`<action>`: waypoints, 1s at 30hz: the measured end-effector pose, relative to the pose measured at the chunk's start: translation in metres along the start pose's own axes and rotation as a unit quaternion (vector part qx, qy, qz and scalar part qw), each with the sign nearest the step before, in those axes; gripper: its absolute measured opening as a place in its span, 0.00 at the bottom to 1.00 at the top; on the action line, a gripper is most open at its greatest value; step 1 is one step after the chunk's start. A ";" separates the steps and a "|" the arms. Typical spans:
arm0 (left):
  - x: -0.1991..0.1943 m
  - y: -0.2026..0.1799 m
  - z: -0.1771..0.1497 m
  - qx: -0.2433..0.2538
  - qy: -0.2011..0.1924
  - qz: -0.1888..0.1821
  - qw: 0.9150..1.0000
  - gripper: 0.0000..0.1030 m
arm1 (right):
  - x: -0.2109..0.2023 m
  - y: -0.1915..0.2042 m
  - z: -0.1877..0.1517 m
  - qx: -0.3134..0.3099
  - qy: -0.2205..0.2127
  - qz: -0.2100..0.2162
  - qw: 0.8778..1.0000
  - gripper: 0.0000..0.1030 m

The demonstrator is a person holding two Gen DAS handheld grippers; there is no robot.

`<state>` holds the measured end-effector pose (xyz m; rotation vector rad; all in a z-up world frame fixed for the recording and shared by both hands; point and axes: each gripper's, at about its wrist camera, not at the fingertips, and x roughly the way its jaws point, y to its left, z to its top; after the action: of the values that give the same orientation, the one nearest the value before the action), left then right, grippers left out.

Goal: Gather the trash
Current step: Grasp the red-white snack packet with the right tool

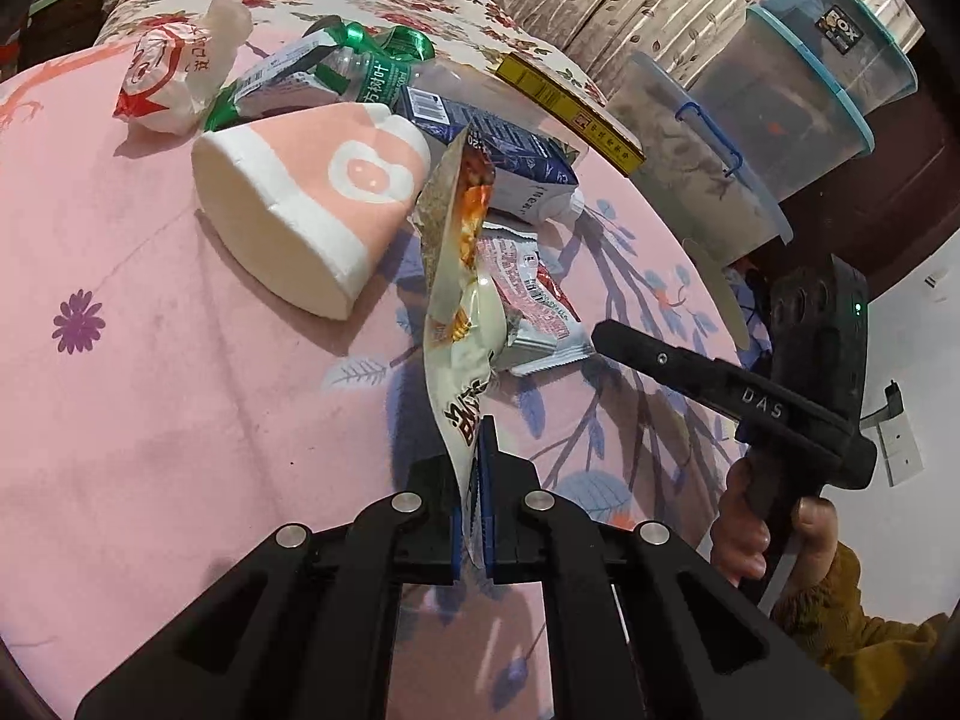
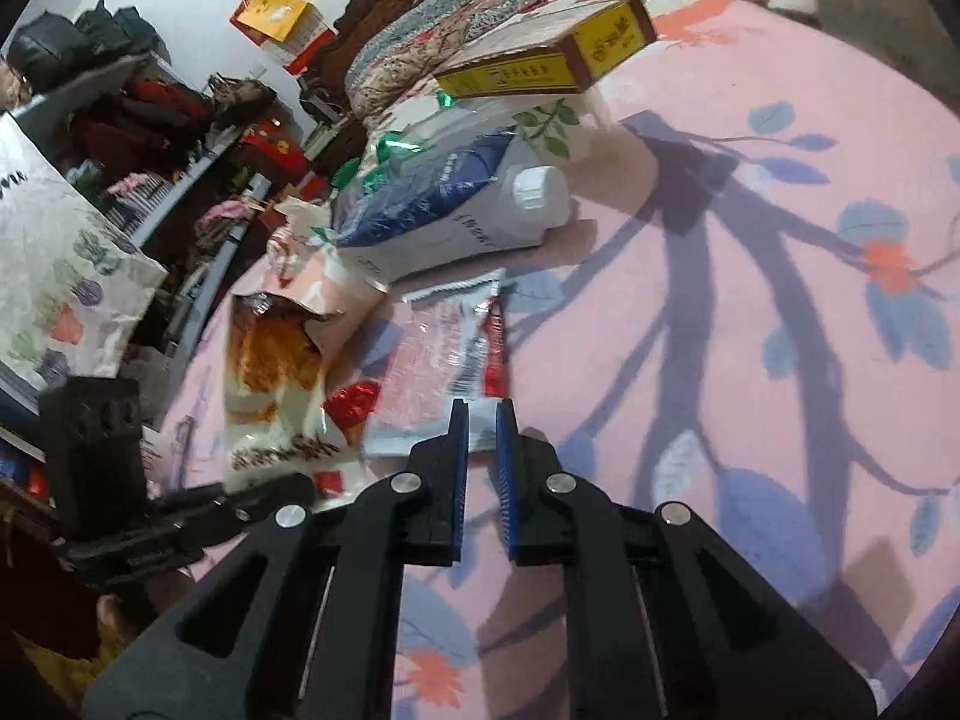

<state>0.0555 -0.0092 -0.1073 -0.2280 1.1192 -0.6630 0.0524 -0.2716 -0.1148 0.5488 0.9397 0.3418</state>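
Observation:
My left gripper (image 1: 477, 444) is shut on the lower end of a white and orange snack bag (image 1: 459, 276), which stands up from its jaws over the pink bedspread; the bag also shows in the right wrist view (image 2: 270, 384). A silver and red wrapper (image 1: 531, 300) lies flat behind it. My right gripper (image 2: 482, 414) is slightly open and empty, its tips just at the near edge of that wrapper (image 2: 447, 360). It shows from the side in the left wrist view (image 1: 606, 339). Behind lie a blue and white milk carton (image 1: 510, 162), a crushed green-labelled bottle (image 1: 360, 69) and a red and white bag (image 1: 162, 78).
A pink and white cup-shaped pillow (image 1: 312, 198) lies on the bedspread (image 1: 150, 390). A yellow box (image 1: 570, 108) lies behind the carton. Clear lidded storage bins (image 1: 780, 108) stand stacked beside the bed. Shelves with clothes (image 2: 150, 120) are at the far side of the room.

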 end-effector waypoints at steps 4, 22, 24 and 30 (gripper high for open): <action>-0.007 0.002 0.000 -0.001 -0.004 -0.003 1.000 0.04 | -0.003 -0.005 -0.003 0.026 -0.020 0.034 0.999 0.82; 0.008 -0.002 0.011 -0.022 0.011 -0.037 0.999 0.04 | 0.026 -0.017 0.014 0.046 0.028 0.072 0.996 0.35; 0.009 0.001 0.012 -0.028 0.012 -0.043 0.999 0.04 | 0.033 -0.011 0.012 0.046 0.045 0.091 0.994 0.35; 0.010 0.011 0.010 -0.040 0.012 -0.061 0.997 0.05 | 0.037 -0.006 0.009 0.089 0.037 0.184 0.978 0.35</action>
<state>0.0715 -0.0082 -0.1162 -0.3597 1.1632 -0.7303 0.0806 -0.2600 -0.1387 0.8828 0.9448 0.6182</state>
